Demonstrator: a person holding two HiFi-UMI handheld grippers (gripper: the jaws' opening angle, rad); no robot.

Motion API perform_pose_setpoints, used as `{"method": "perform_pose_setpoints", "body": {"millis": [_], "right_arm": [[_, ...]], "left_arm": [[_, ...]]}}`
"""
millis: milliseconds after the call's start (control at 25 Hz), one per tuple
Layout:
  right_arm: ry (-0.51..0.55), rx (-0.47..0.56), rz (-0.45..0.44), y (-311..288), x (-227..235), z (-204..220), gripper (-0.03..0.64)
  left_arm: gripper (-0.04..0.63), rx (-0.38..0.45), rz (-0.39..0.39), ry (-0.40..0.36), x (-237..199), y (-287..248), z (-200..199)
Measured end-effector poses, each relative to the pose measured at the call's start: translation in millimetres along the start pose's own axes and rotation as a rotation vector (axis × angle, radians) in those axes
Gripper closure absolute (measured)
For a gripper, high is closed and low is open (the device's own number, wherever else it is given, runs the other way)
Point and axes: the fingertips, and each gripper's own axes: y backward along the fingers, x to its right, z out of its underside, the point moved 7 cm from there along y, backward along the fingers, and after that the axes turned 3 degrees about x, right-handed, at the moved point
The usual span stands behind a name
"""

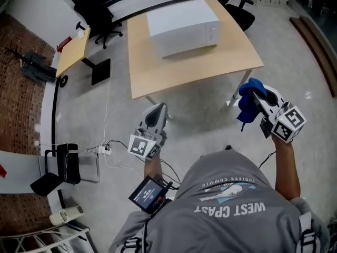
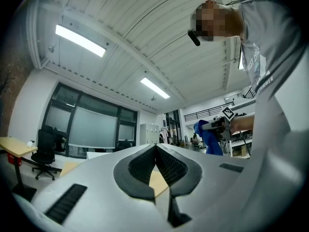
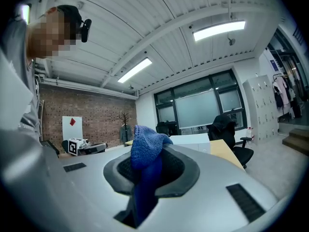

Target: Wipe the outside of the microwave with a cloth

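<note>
Step in hand, my read: approach, no wiping yet. My right tongs (image 1: 256, 95) clamped on blue cloth (image 1: 245, 107), cloth dangling. My left tongs (image 2: 155, 150) fully closed, empty. Microwave (image 1: 181, 25) on desk (image 1: 221, 62), well ahead of both tongs. Next: close gap, press cloth flat against casing.

**Spotter:** Open floor (image 1: 202, 121) between you and the table (image 1: 184, 70), nothing standing in your path.

**Caller:** Mind your right, though. The table leg (image 1: 238, 91) is just beside the cloth (image 1: 245, 103) pinched in your right gripper (image 1: 256, 100).

**Spotter:** Up top, the microwave (image 1: 181, 25) sits toward the far edge. You have bare wood in front of it, a narrow strip at its left and more at its right.

**Caller:** A black chair (image 1: 100, 17) stands off the far left corner and a second chair (image 1: 234, 7) off the far right. A power strip (image 1: 105, 150) lies on the floor to your left.
</note>
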Motion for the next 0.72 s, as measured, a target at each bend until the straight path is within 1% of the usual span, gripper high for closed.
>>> {"method": "perform_pose_setpoints", "body": {"millis": [120,160,440,600,680,720], "right_arm": [[0.000,-0.021,-0.003,-42,14,4,0.557],[-0.001,-0.027,-0.004,-50,16,4,0.557],[0.003,-0.026,-0.006,-52,15,3,0.557],[-0.006,-0.021,-0.008,-50,16,7,0.557],[-0.018,-0.015,-0.014,-59,24,8,0.557],[-0.024,-0.011,-0.020,-72,34,9,0.557]], "left_arm": [[0.572,-0.002,-0.016,0.013,-37,-11,10],[0.572,-0.001,-0.021,0.017,-43,-13,11],[0.572,-0.019,-0.046,0.026,-36,-3,12],[0.572,-0.036,-0.058,0.012,-29,6,10],[0.572,-0.047,-0.074,0.010,-34,4,8],[0.572,-0.054,-0.082,0.008,-43,-4,10]]}}
